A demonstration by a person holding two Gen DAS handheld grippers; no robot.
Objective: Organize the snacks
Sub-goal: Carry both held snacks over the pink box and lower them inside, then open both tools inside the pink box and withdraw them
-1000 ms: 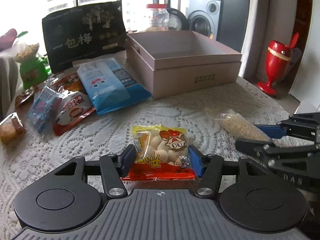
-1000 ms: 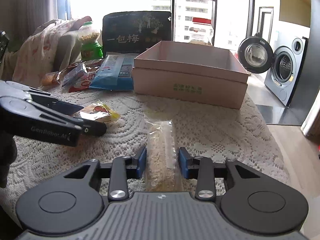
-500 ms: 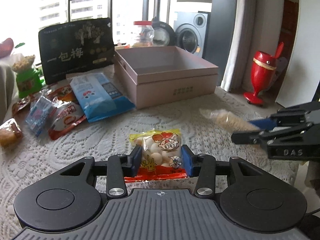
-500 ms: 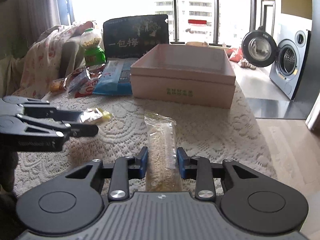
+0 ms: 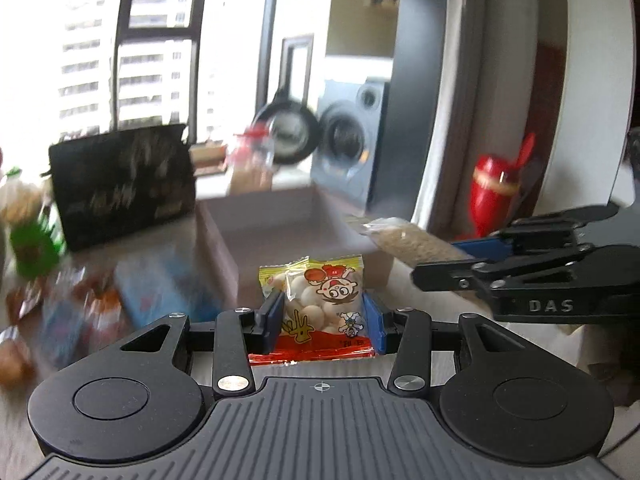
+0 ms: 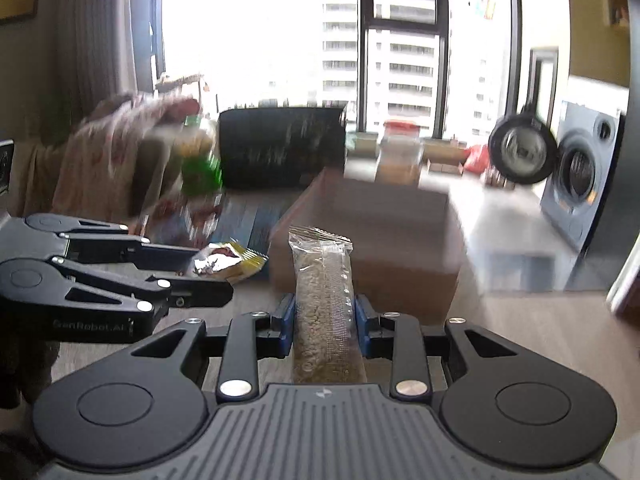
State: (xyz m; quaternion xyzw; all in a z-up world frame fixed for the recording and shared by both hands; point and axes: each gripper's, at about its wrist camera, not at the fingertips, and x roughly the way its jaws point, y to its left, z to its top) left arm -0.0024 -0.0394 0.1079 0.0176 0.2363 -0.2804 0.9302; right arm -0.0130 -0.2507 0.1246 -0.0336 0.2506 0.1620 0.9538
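Two pairs of tongs hang above the table, one snack in each. The left tongs (image 5: 322,320) are clamped on one yellow-and-red packet of white candies (image 5: 318,304); the right tongs (image 6: 323,322) grip one clear pack of grain bar (image 6: 324,304). One open pink box (image 6: 372,236) sits behind, beside one black bag (image 5: 124,184).
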